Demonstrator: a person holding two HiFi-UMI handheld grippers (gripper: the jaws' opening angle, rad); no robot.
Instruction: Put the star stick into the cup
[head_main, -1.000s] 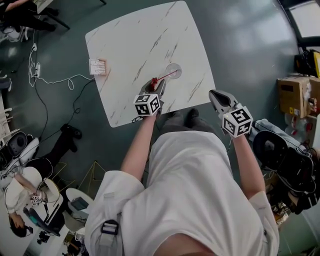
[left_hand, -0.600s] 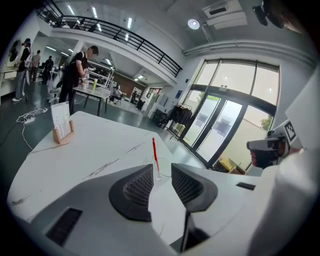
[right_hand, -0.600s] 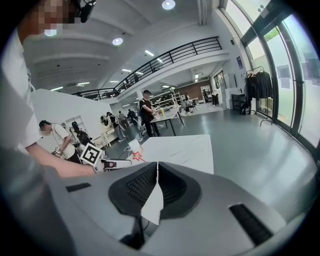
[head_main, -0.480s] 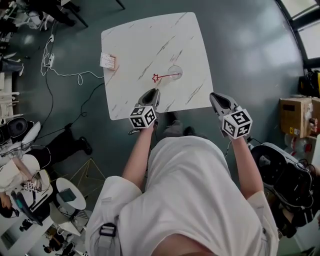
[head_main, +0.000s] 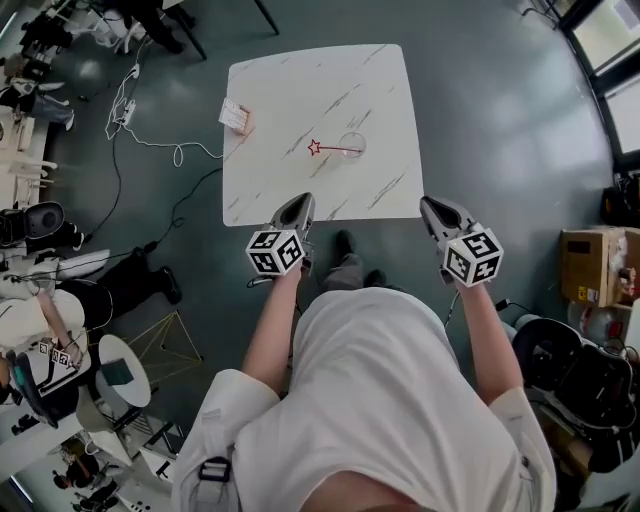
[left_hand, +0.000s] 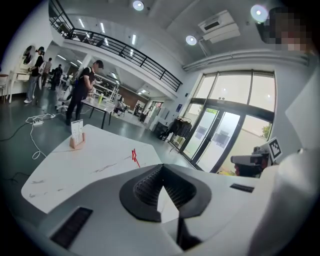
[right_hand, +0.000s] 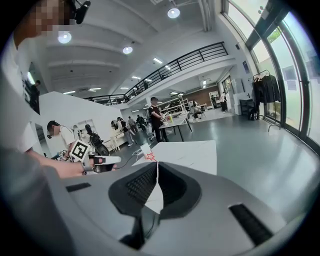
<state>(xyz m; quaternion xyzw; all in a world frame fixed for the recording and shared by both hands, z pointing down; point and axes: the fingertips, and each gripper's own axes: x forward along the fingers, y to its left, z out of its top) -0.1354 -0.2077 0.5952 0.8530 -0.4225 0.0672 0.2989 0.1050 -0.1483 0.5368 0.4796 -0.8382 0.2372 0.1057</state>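
Note:
The red star stick (head_main: 330, 149) lies with its plain end inside the rim of the clear cup (head_main: 350, 145) on the white marble table (head_main: 300, 90), star end to the left. The star (left_hand: 134, 156) also shows in the left gripper view, and the star (right_hand: 150, 156) in the right gripper view. My left gripper (head_main: 303, 201) hangs at the table's near edge, well short of the stick; its jaws have just been closing with nothing between them and now meet. My right gripper (head_main: 431, 207) is shut and empty beyond the table's near right corner.
A small card holder (head_main: 236, 116) stands at the table's left edge. Cables (head_main: 150, 140) trail over the floor to the left, where people sit and stand by desks. A cardboard box (head_main: 590, 265) and black gear (head_main: 585, 370) are at the right.
The left gripper has let go of the stick's star end, drawn back off the table toward me and closed. The stick stays in the cup. The right gripper rose slightly.

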